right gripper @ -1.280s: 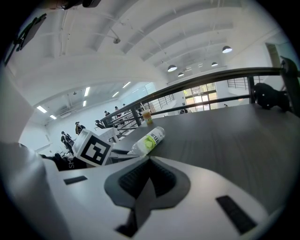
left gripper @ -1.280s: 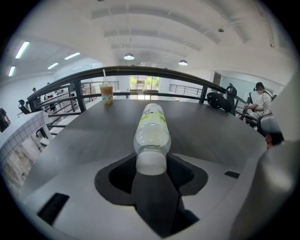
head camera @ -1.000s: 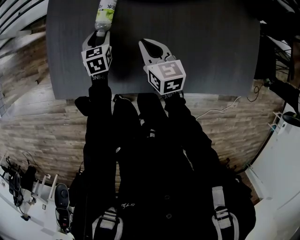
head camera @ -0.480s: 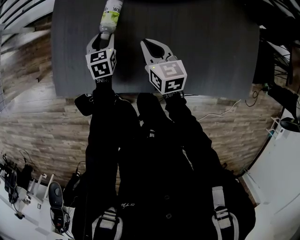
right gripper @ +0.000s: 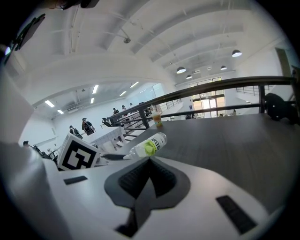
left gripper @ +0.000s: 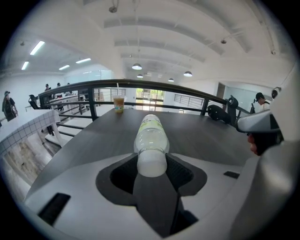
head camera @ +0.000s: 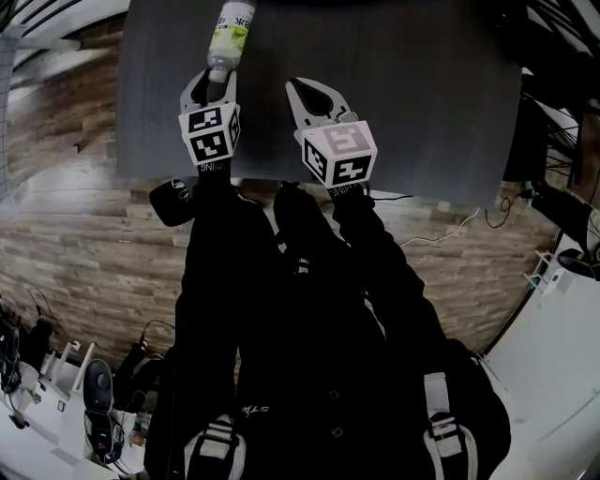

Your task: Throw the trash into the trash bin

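A clear plastic bottle (head camera: 232, 28) with a green-and-white label sticks out forward over the dark grey table (head camera: 422, 94). My left gripper (head camera: 217, 80) is shut on the bottle's cap end. In the left gripper view the bottle (left gripper: 151, 136) runs straight away from the jaws, with the left gripper (left gripper: 151, 164) clamped on its neck. My right gripper (head camera: 302, 89) hovers beside it over the table's near part, shut and empty. The right gripper view shows the right gripper (right gripper: 150, 161) with its jaws together, and the bottle (right gripper: 149, 145) off to its left.
A cup with a brownish drink (left gripper: 119, 103) stands at the table's far edge, next to a dark railing (left gripper: 187, 93). A black bag (left gripper: 218, 114) lies at the far right corner. Wooden floor (head camera: 75, 253) and cables surround the near side. People stand far off.
The left gripper, still holding the bottle, has drifted a little to the right in the head view. The right gripper has hardly shifted and stays shut.
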Action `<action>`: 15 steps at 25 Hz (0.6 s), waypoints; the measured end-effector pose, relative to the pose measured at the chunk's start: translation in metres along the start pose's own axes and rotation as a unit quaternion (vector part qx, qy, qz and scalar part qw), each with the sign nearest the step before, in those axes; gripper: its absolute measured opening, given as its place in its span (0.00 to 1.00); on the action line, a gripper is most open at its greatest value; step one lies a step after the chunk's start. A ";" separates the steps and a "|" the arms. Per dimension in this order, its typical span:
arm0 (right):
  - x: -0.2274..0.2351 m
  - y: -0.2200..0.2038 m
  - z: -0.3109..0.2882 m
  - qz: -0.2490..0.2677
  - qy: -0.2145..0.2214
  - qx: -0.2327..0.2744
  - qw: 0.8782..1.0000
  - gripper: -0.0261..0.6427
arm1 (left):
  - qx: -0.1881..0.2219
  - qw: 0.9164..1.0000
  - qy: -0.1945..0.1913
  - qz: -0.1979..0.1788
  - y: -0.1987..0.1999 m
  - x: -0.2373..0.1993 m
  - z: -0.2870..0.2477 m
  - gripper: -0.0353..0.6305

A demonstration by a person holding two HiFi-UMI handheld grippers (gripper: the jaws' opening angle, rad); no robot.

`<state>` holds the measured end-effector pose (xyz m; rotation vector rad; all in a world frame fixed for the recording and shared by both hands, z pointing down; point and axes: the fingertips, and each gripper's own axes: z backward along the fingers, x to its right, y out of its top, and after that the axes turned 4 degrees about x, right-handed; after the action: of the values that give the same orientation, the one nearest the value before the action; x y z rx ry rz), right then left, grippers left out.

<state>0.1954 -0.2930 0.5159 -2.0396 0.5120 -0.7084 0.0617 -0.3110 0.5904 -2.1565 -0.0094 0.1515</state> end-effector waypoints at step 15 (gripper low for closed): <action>-0.107 0.012 -0.030 0.044 0.067 -0.009 0.997 0.06 | 0.035 0.996 0.063 0.045 0.004 -0.086 0.083 0.34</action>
<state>0.0943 -0.2538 0.4881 -1.9826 0.6838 -0.7934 -0.0329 -0.2505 0.5507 -2.0936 0.1644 0.0672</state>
